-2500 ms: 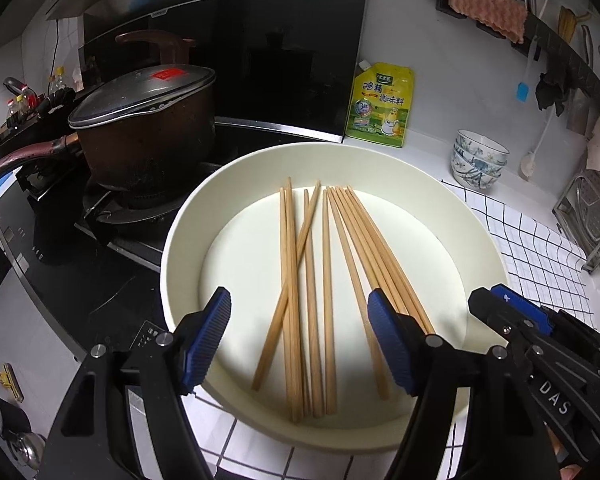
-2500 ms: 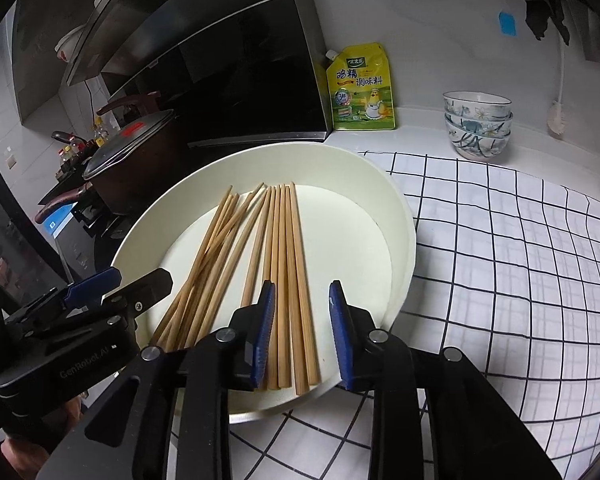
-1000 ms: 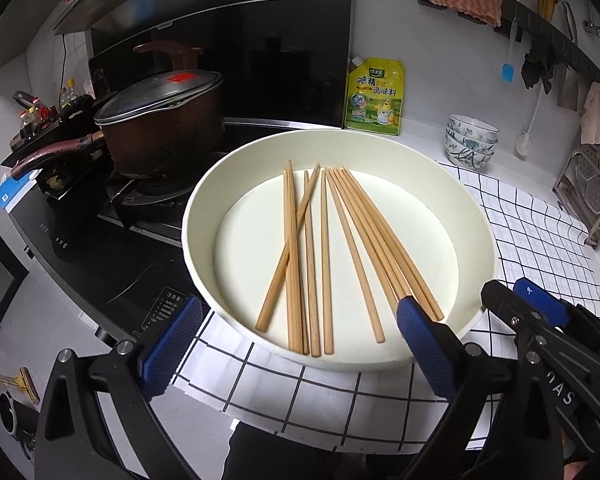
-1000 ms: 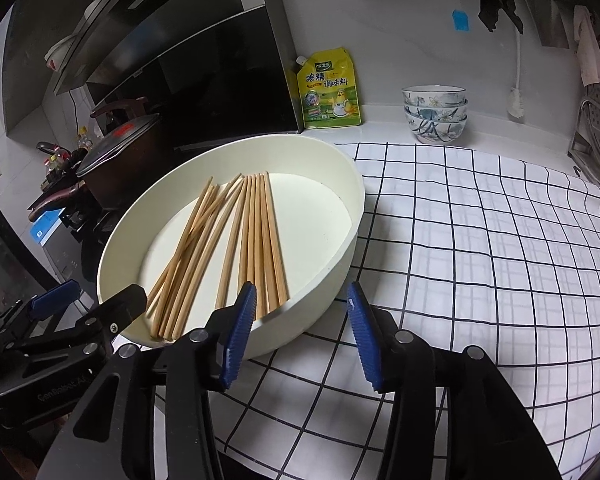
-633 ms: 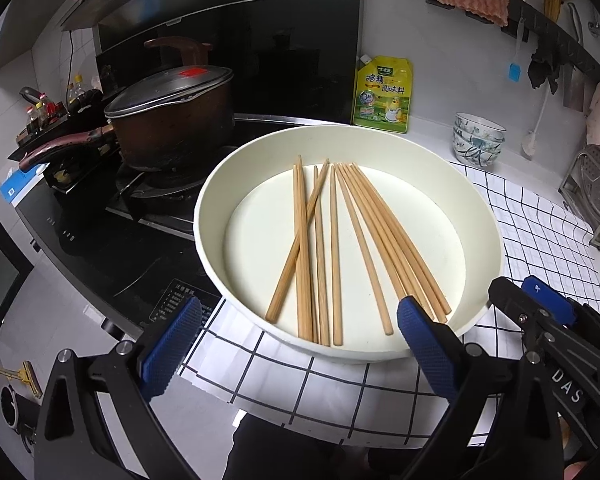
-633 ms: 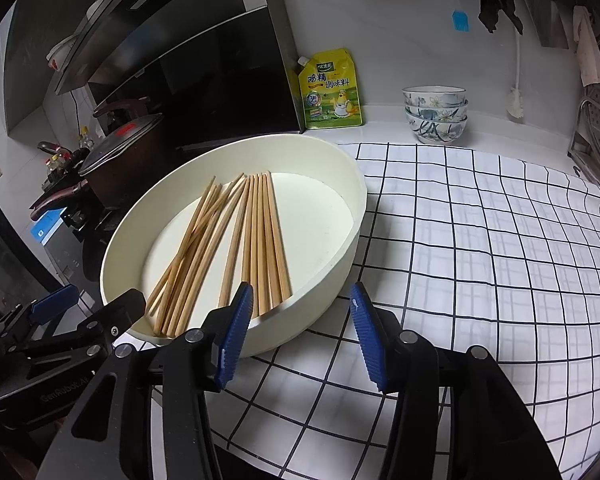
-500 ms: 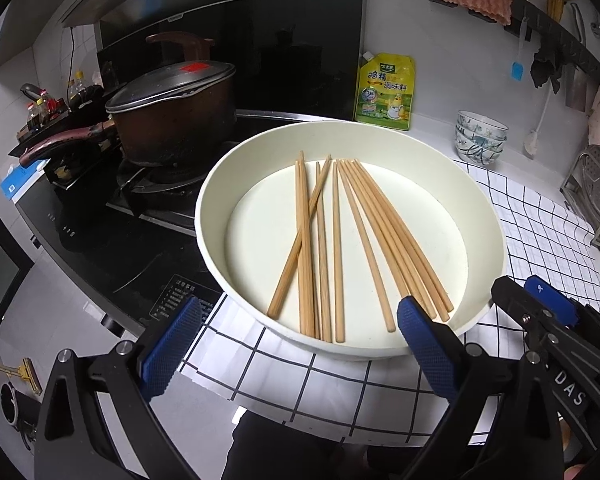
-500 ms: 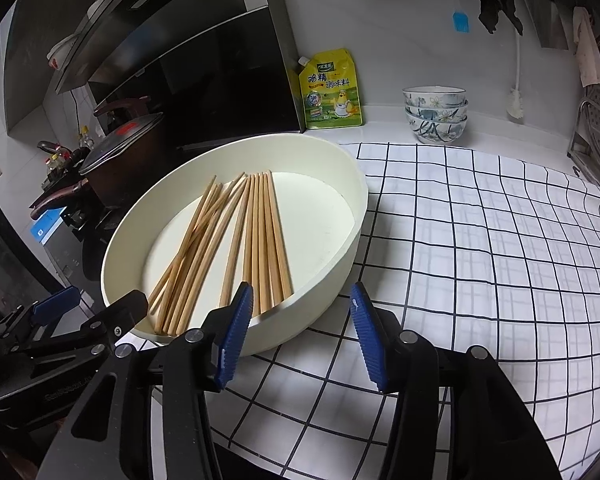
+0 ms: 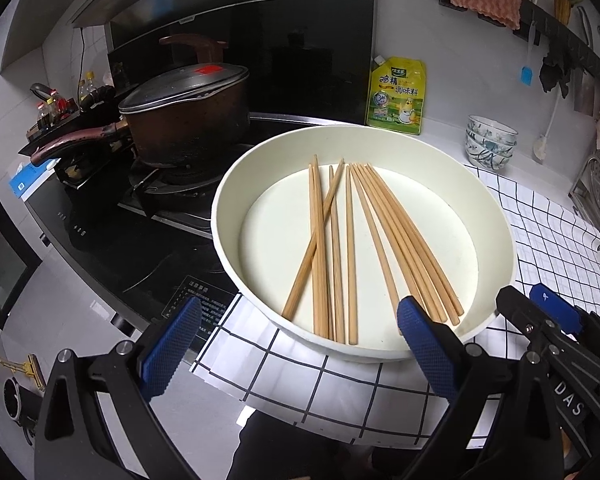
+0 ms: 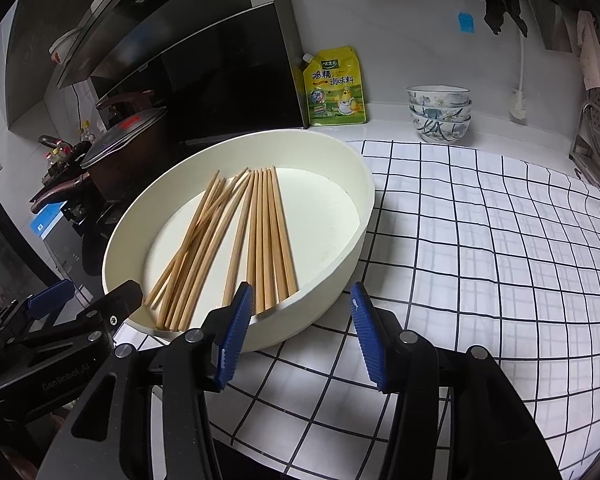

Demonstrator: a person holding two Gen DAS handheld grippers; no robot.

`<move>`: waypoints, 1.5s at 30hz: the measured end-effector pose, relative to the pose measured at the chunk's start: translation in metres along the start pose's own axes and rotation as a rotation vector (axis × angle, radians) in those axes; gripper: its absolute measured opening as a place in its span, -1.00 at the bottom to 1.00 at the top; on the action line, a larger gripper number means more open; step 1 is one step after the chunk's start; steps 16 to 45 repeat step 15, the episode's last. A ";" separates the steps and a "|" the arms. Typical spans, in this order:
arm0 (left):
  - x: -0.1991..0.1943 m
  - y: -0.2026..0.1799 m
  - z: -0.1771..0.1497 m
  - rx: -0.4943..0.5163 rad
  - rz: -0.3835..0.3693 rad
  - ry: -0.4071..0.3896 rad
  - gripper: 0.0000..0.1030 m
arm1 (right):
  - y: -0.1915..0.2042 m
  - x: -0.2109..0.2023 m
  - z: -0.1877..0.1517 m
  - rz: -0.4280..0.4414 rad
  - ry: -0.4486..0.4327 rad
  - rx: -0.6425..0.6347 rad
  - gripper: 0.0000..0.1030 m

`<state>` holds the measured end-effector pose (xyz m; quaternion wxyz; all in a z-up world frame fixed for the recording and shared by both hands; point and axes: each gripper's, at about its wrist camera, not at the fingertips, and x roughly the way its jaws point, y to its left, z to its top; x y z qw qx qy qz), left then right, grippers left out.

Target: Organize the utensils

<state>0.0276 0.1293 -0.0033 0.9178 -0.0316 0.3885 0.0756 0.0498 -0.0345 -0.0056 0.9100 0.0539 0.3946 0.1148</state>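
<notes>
Both claws, left claw [image 9: 298, 354] and right claw [image 10: 298, 334], are hovering released before the basin [image 9: 496, 216] holding chopsticks [image 9: 350, 248].

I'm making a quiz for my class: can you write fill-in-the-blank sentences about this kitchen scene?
1. The chopsticks lie inside a white ____.
2. The basin rests on a cloth patterned with black ____.
3. The yellow pouch leans against the ____.
4. The pot on the stove is covered by a ____.

Missing words: basin; grid lines; wall; lid
</notes>
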 end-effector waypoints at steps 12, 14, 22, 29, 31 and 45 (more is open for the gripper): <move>0.001 0.001 0.000 -0.009 -0.010 0.007 0.88 | 0.001 0.000 0.000 0.002 0.000 0.001 -0.06; 0.000 0.000 0.000 -0.006 -0.007 0.006 0.88 | 0.001 0.000 0.000 0.002 0.000 0.001 -0.06; 0.000 -0.001 -0.001 -0.005 -0.008 0.006 0.88 | 0.001 0.000 0.000 0.003 -0.001 0.002 -0.06; 0.000 -0.001 -0.001 -0.005 -0.008 0.006 0.88 | 0.001 0.000 0.000 0.003 -0.001 0.002 -0.06; 0.000 -0.001 -0.001 -0.005 -0.008 0.006 0.88 | 0.001 0.000 0.000 0.003 -0.001 0.002 -0.06; 0.000 -0.001 -0.001 -0.005 -0.008 0.006 0.88 | 0.001 0.000 0.000 0.003 -0.001 0.002 -0.06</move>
